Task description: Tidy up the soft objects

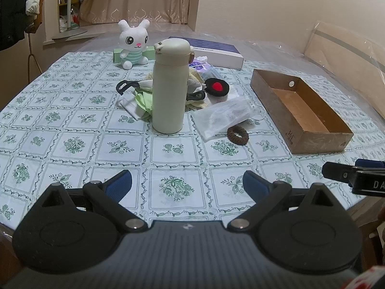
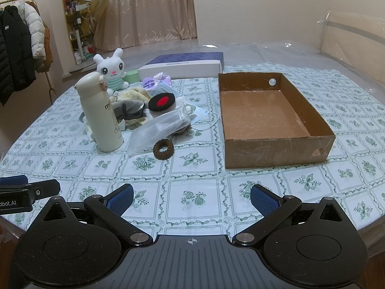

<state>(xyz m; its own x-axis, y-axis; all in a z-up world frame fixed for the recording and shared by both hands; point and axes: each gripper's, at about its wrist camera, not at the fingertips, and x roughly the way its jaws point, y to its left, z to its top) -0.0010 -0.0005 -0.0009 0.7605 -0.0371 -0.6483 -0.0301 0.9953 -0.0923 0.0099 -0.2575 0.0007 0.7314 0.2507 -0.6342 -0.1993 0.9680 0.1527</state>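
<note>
Soft objects: brown hair tie (image 2: 163, 148), black-and-red pad (image 2: 161, 101), cream cloth pile (image 1: 144, 98) and plush rabbit (image 2: 112, 71) all lie on the worktop (image 2: 192, 168), left of the cardboard box (image 2: 272, 122).
Box: bare inside; nothing sorted yet.
Progress: judged at the very start, every item left to move.
Left claw (image 1: 187, 183): released, holding nothing, near the worktop edge.
Right claw (image 2: 191, 196): released, holding nothing.
Obstacle: cream bottle (image 2: 101, 114) stands upright against the pile.

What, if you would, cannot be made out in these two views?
- Left wrist view: the bottle hides the middle of the soft pile.
- Both views: the clear bag's contents are blurred.
- Right wrist view: the left gripper is cut off by the left edge.
</note>
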